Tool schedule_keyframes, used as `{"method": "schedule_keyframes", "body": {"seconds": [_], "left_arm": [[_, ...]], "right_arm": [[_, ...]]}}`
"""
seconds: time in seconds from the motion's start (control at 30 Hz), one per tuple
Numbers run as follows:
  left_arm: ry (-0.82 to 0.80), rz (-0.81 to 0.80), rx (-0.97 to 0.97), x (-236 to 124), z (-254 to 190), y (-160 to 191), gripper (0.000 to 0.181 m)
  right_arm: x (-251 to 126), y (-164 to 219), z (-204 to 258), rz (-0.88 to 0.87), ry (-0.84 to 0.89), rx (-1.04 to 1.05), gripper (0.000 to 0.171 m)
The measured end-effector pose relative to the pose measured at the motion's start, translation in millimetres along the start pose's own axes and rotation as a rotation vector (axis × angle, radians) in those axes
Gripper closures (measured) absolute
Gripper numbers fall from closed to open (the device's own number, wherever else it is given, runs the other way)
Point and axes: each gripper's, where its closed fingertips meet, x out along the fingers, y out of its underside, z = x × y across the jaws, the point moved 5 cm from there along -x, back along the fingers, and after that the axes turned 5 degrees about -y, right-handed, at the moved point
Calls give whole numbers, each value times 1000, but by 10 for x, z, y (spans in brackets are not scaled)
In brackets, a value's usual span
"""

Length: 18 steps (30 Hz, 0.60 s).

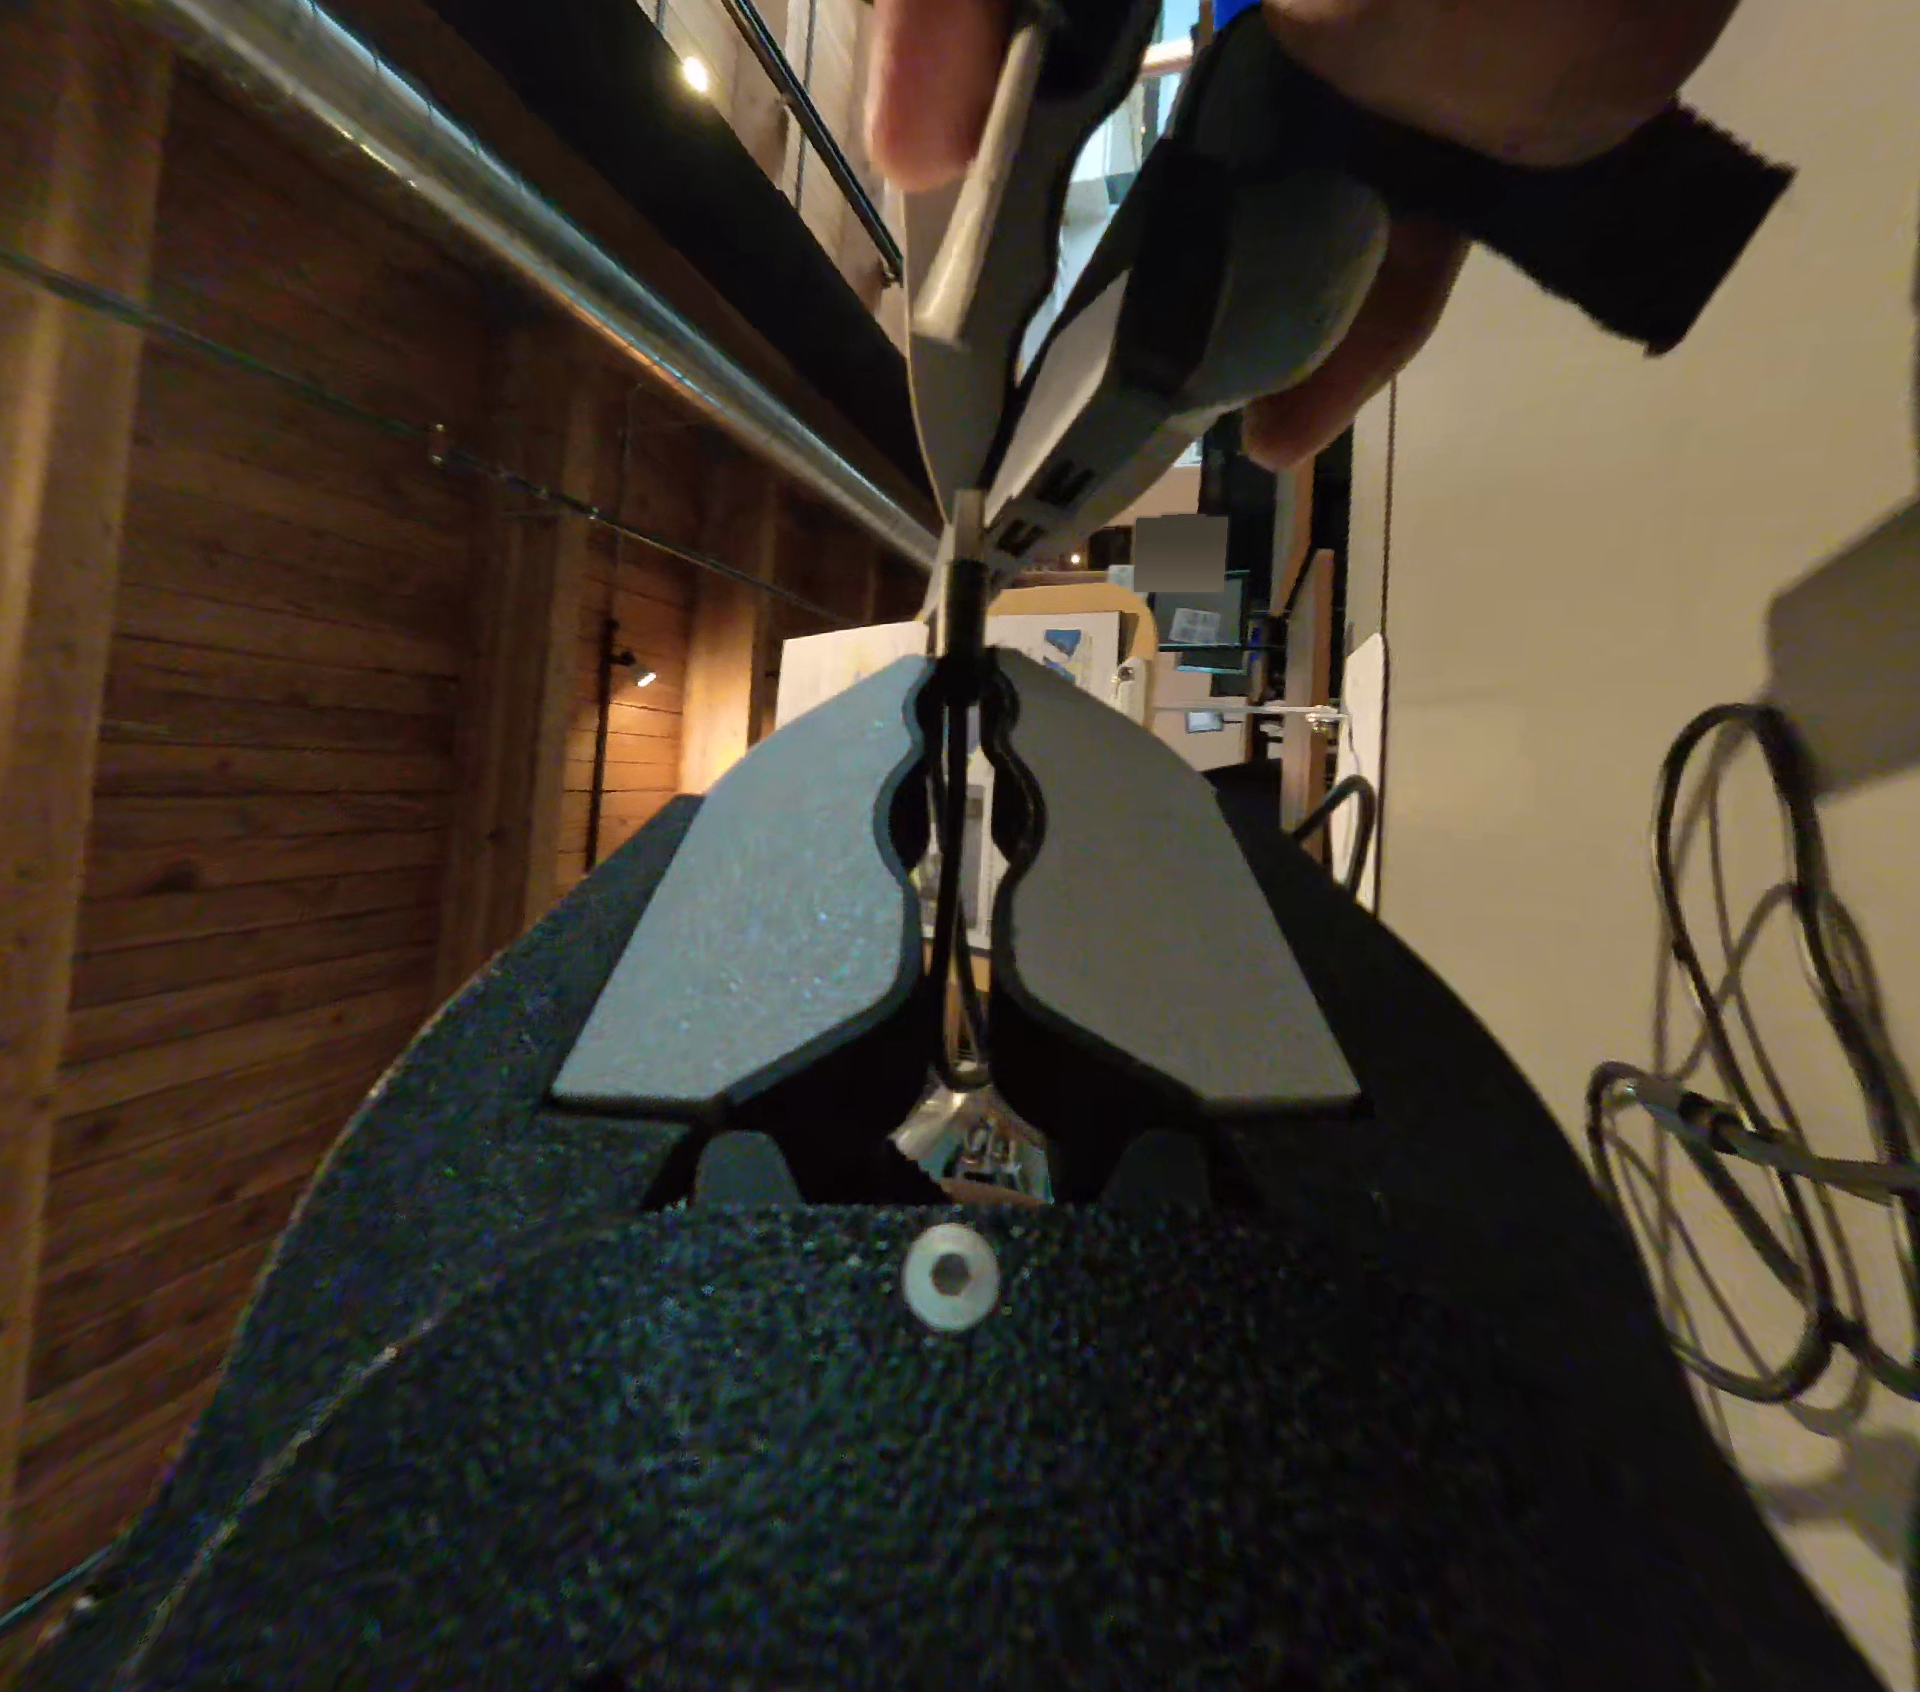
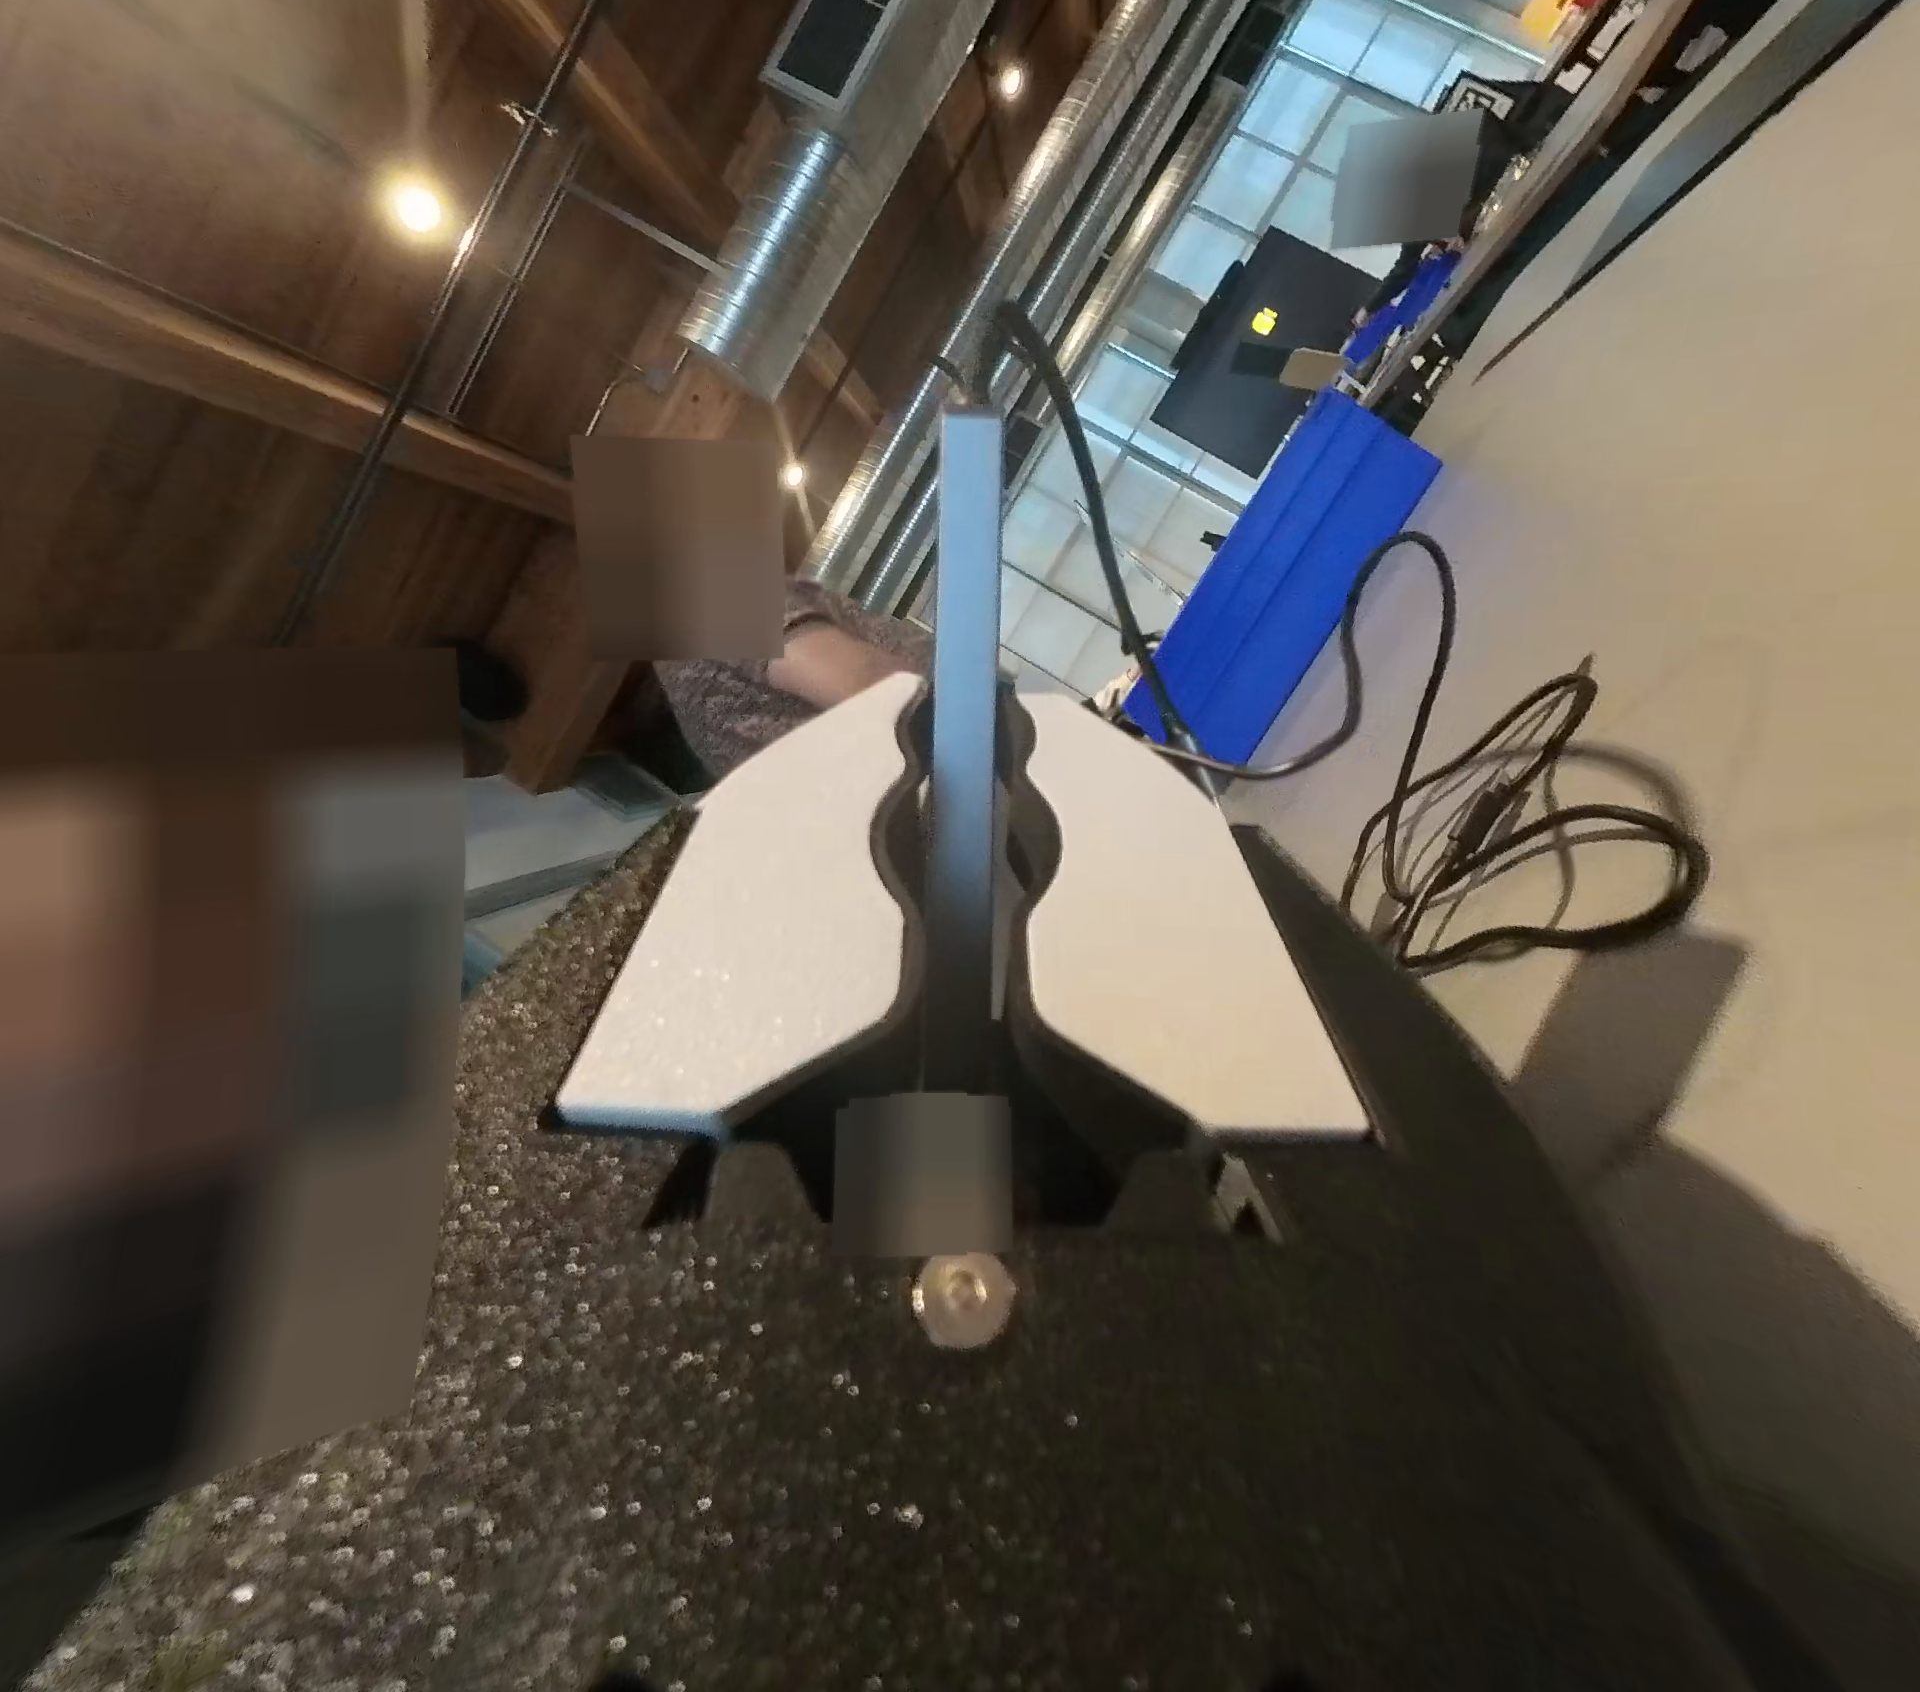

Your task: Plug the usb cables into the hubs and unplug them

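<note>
The left gripper (image 1: 961,707) is pinched narrow on a thin black usb cable (image 1: 958,863), whose plug (image 1: 964,562) sticks out past the fingertips at 12 o'clock in the left wrist view. That plug's metal tip meets the port edge of a grey hub (image 1: 1101,395), which a person's hand (image 1: 1455,32) appears to steady from 1 o'clock; whether the tip is seated or only touching cannot be told. In the right wrist view the right gripper (image 2: 961,738) is closed on the flat sides of a slim grey hub (image 2: 966,603) held upright, edge-on to the camera, with a dark cord (image 2: 1081,520) leaving its far end toward 1 o'clock. More cable lies in a loose coil (image 2: 1538,832) on the pale table (image 2: 1714,499) at 3 o'clock, beside a blue box (image 2: 1299,582). This looks like the plugging step, at or near insertion. The next move likely calls for keeping plug and port in line, then pushing straight in along the plug's axis while the hub is braced against it.
</note>
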Motion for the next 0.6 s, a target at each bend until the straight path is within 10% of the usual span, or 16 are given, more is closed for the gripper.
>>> {"method": "schedule_keyframes", "body": {"seconds": [0.6], "left_arm": [[-33,-54,91,-46,-107,112,175]], "right_arm": [[42,53,-80,37,50,37,160]]}}
